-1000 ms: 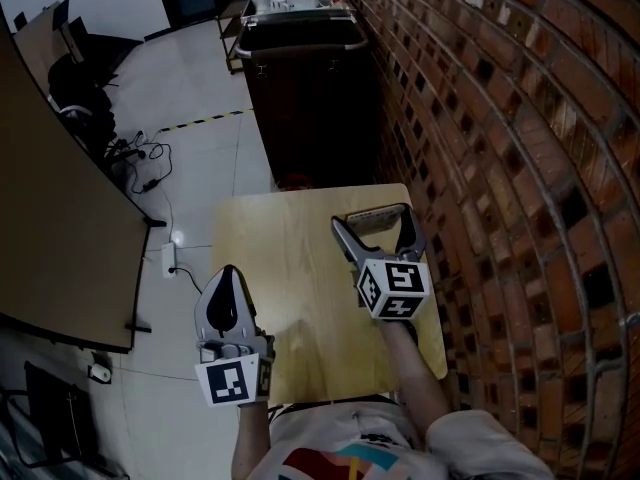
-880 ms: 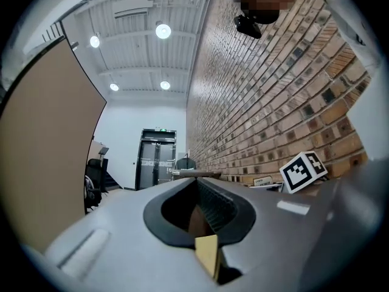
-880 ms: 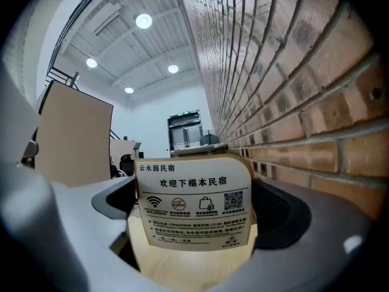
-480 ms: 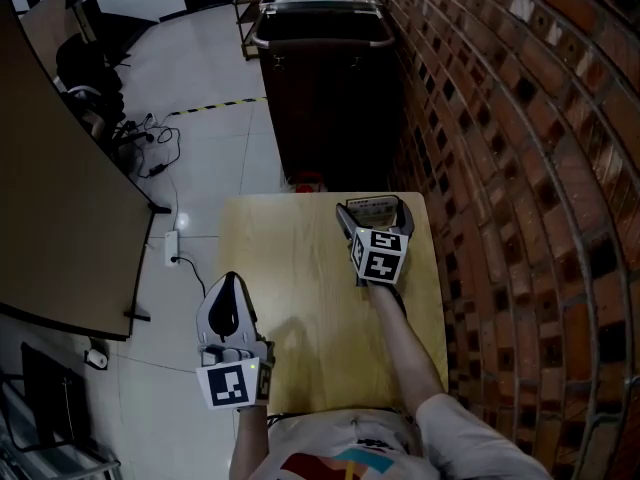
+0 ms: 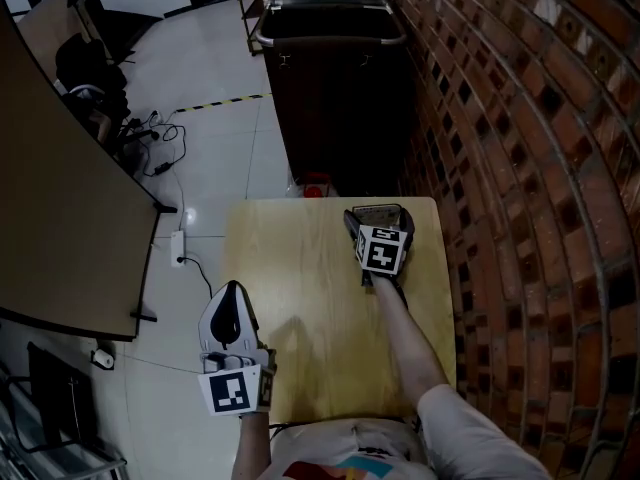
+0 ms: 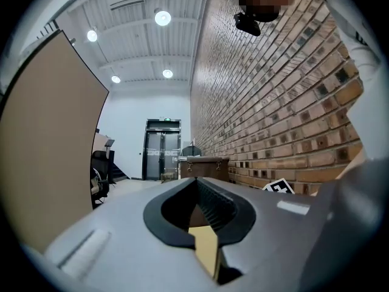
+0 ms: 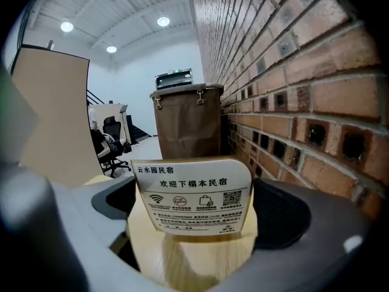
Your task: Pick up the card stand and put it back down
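Note:
The card stand (image 7: 193, 197), a white printed card on a pale wood base, stands at the far right of the wooden table (image 5: 310, 308). In the head view the card stand (image 5: 375, 209) sits between the jaws of my right gripper (image 5: 378, 215). The right gripper view shows my right gripper (image 7: 196, 190) open, one jaw on each side of the stand with small gaps showing. My left gripper (image 5: 229, 288) hangs off the table's left edge with nothing in it. In its own view my left gripper (image 6: 196, 179) is shut, tips meeting.
A brick wall (image 5: 520, 168) runs close along the table's right side. A dark bin (image 5: 330, 78) stands just beyond the far edge. A brown partition panel (image 5: 60, 228) and floor cables (image 5: 150, 133) lie to the left, with office chairs (image 5: 90, 63) behind.
My right gripper has moved forward to the far end of the table and its open jaws now stand around the card stand. The left gripper has stayed in place.

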The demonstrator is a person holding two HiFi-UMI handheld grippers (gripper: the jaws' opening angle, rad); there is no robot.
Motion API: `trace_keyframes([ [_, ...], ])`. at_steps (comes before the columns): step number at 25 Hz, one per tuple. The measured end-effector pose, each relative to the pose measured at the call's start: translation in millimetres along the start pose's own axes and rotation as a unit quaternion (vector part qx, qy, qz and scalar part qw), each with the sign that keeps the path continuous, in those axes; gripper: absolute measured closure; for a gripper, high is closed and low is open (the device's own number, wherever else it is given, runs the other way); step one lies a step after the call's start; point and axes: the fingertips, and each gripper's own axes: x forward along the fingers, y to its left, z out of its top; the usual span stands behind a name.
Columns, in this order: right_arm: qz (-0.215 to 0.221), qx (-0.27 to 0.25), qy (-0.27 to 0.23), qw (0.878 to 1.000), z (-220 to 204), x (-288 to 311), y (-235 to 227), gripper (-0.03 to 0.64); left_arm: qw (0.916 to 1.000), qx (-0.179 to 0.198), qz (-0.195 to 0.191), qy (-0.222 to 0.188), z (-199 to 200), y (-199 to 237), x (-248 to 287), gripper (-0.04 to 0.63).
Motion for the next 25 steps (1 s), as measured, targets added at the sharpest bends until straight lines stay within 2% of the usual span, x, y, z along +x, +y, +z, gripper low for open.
trace_keyframes([
  [5,-0.001,-0.008,0.024,1.000,-18,11,0,0.042,1.0000,0.004,0.000,0.007,-3,3,3,0.595],
  [15,0.010,0.017,0.025,1.000,-19,18,-3,0.041,1.0000,0.003,-0.001,0.009,-5,2,4,0.595],
  [21,0.013,0.013,0.016,1.000,-10,14,-3,0.041,1.0000,0.003,0.002,0.002,-1,4,1,0.595],
  [25,0.027,0.055,-0.021,0.998,12,-7,-4,0.041,1.0000,0.003,0.001,-0.004,3,2,-1,0.595],
])
